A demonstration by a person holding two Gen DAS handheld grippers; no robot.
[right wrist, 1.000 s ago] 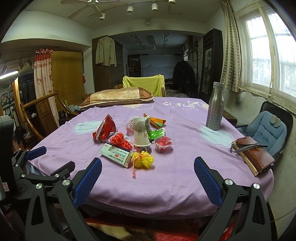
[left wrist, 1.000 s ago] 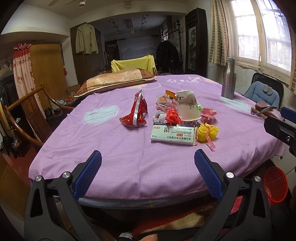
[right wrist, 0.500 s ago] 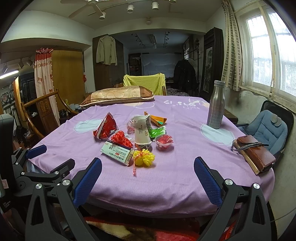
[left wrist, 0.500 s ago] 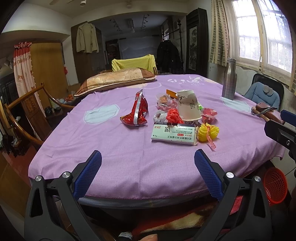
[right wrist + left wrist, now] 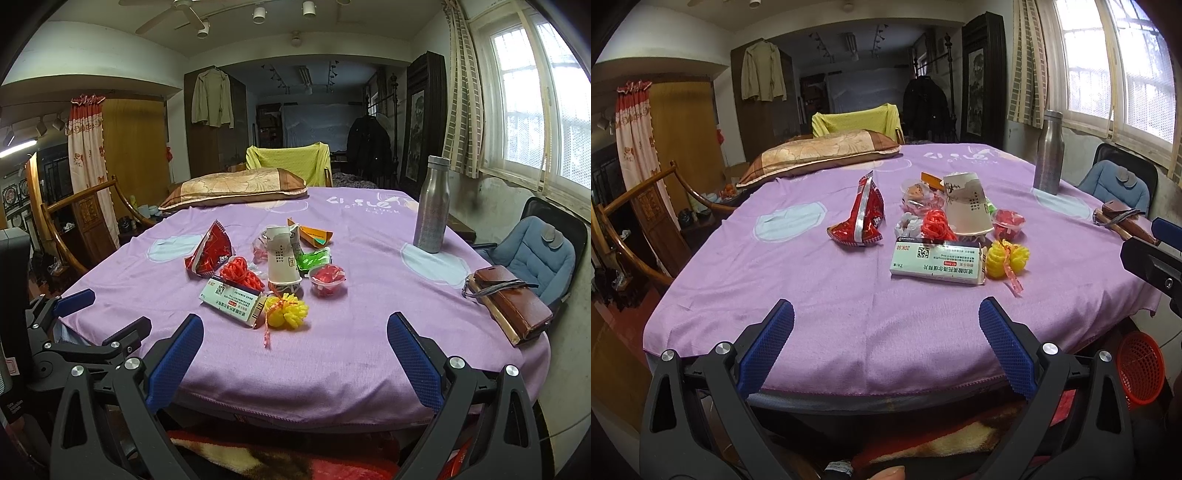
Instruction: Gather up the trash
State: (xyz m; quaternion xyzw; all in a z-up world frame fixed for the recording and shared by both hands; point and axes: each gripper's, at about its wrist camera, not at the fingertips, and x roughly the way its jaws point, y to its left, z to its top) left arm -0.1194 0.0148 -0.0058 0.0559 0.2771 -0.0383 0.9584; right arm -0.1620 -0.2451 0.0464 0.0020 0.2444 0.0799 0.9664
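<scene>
Both my left gripper (image 5: pixel 886 325) and right gripper (image 5: pixel 295 339) gape wide, empty, off the table's near edge; trash pile (image 5: pixel 273 273) sits mid-table (image 5: pixel 369 350). Grabbing the medicine box (image 5: pixel 936 265) carelessly could topple the paper cup (image 5: pixel 967 205)

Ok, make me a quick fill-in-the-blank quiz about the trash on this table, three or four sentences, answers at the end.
1. The paper cup stands upside down on the ____ tablecloth.
2. The white medicine box lies right beside a ____ foam net.
3. The metal bottle stands ____, apart from the trash pile.
4. The fingers of the left gripper and the right gripper are spread ____, holding nothing.

Missing words: purple; yellow; upright; open
</scene>
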